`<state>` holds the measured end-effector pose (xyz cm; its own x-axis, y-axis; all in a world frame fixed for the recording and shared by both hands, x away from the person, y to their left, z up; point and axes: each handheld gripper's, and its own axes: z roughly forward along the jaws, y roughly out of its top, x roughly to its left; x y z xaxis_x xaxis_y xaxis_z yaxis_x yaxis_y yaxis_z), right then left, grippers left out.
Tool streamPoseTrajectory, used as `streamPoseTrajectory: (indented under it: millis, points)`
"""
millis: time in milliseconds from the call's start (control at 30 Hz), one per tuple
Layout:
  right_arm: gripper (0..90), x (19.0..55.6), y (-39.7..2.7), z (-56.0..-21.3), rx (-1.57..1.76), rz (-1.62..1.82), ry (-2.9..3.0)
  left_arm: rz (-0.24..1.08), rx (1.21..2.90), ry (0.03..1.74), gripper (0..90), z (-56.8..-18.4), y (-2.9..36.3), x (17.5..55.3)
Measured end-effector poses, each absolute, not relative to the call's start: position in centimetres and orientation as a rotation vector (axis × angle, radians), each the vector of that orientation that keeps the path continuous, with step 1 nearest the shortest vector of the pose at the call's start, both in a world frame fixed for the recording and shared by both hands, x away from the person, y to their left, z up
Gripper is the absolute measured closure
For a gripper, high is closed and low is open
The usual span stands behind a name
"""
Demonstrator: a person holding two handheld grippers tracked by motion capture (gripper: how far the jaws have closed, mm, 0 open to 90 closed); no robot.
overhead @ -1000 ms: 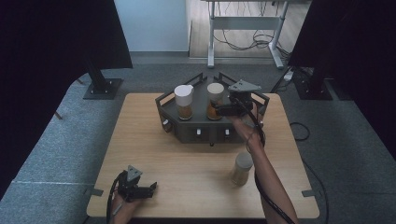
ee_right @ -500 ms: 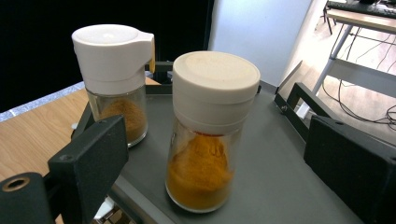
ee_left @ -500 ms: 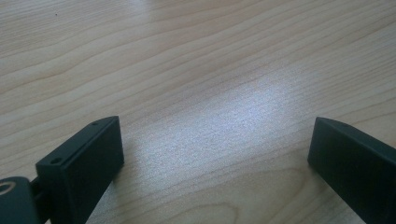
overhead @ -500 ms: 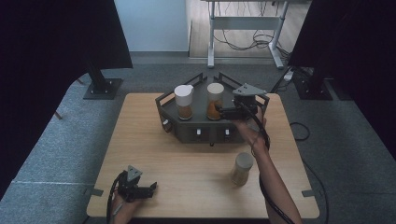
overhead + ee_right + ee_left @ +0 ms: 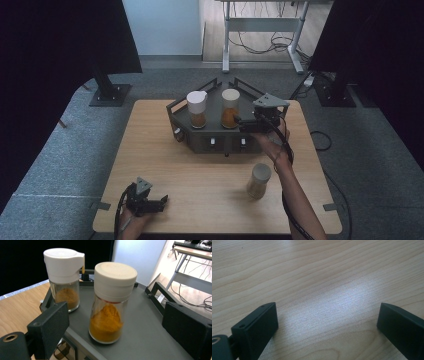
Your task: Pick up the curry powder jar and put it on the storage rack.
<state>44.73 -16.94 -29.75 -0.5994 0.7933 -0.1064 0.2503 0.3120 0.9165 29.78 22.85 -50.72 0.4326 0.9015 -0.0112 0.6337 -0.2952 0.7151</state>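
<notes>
The right gripper point(image 5: 243, 121) has pulled back a bit from the orange spice jar point(image 5: 110, 302) on the grey tray point(image 5: 212, 140), jaws apart w/ nothing held; probably jar just placed. Third jar point(image 5: 259, 181) stands in front of tray. Left gripper point(image 5: 159, 202) rests apart, empty.

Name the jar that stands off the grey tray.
The jar alone on the bare table, near the person's right forearm; the other two jars stand on the tray.

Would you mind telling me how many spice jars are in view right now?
3. Two stand side by side on the grey tray: a white-capped jar and a cream-capped jar. A third jar stands on the table, nearer the person.
</notes>
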Motion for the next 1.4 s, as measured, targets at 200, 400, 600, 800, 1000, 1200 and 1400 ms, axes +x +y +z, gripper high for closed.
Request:
streamPoseTrajectory:
  millis: [200, 400, 600, 800, 1000, 1200, 1400]
  points:
    - [7.2, 44.3, -17.4, -29.8, 0.923, 1.266, 2.021, 0.53, 2.036, 1.289, 3.0, -50.7, 22.8, 29.8]
    - [7.1, 43.8, -17.9, -29.7, 0.926, 1.272, 2.011, 0.529, 2.036, 1.291, 3.0, -50.7, 22.8, 29.8]
    - [7.1, 43.3, -18.4, -29.8, 0.921, 1.269, 2.006, 0.529, 2.037, 1.29, 3.0, -50.7, 22.8, 29.8]
    - [7.1, 42.7, -18.9, -29.8, 0.932, 1.272, 1.996, 0.529, 2.036, 1.291, 3.0, -50.7, 22.8, 29.8]
    - [7.1, 42.2, -19.4, -30.0, 0.94, 1.266, 1.989, 0.529, 2.036, 1.291, 3.0, -50.7, 22.8, 29.8]
    - [7.3, 41.7, -20.0, -30.1, 0.956, 1.26, 1.978, 0.528, 2.038, 1.292, 3.0, -50.7, 22.8, 29.8]
    - [7.5, 41.3, -20.6, -30.3, 0.96, 1.257, 1.972, 0.529, 2.037, 1.292, 3.0, -50.7, 22.8, 29.8]
